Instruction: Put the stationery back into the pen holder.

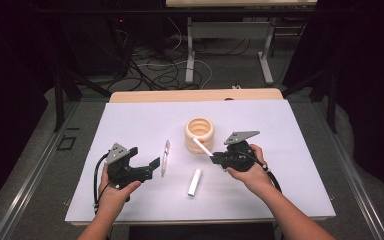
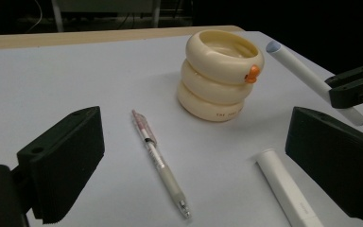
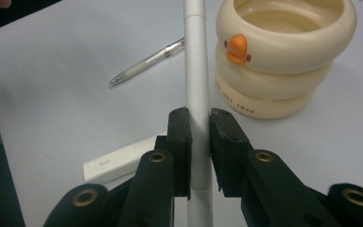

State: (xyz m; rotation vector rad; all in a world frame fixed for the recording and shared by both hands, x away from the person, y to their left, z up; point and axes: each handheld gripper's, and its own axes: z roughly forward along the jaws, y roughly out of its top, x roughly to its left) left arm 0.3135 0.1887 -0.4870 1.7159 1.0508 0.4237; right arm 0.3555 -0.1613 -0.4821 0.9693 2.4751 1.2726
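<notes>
1. Landmark for all positions: the cream ring-stacked holder (image 1: 199,134), a pot of three stacked rings with a small orange beak on its side, standing upright near the middle of the white mat (image 1: 130,120).
2. Left gripper (image 1: 147,168): far left of the holder and nearer the person, hovering low over the mat. Jaws stand wide apart, nothing between them.
3. Clear pen (image 1: 165,157): lies flat on the mat just left of the holder, between it and the left gripper. Long axis runs roughly away from the person. In the left gripper view it lies ahead between the jaws, tip toward the camera (image 2: 159,163).
4. White cap (image 1: 195,182): lies flat in front of the holder on the person's side, well apart from both grippers.
5. White marker (image 1: 202,146): clamped in the right gripper, lifted off the mat. Its free end points up and left at the holder's rim (image 2: 224,49); the tip sits just at or over the rim edge, not yet inside as far as I can tell.
6. Right gripper (image 1: 215,159): just right of the holder, closed tight on the marker's barrel (image 3: 197,118).
7. Judgement: the right hand is the nearer one; the marker's axis would need tipping toward upright over the opening before lowering.
</notes>
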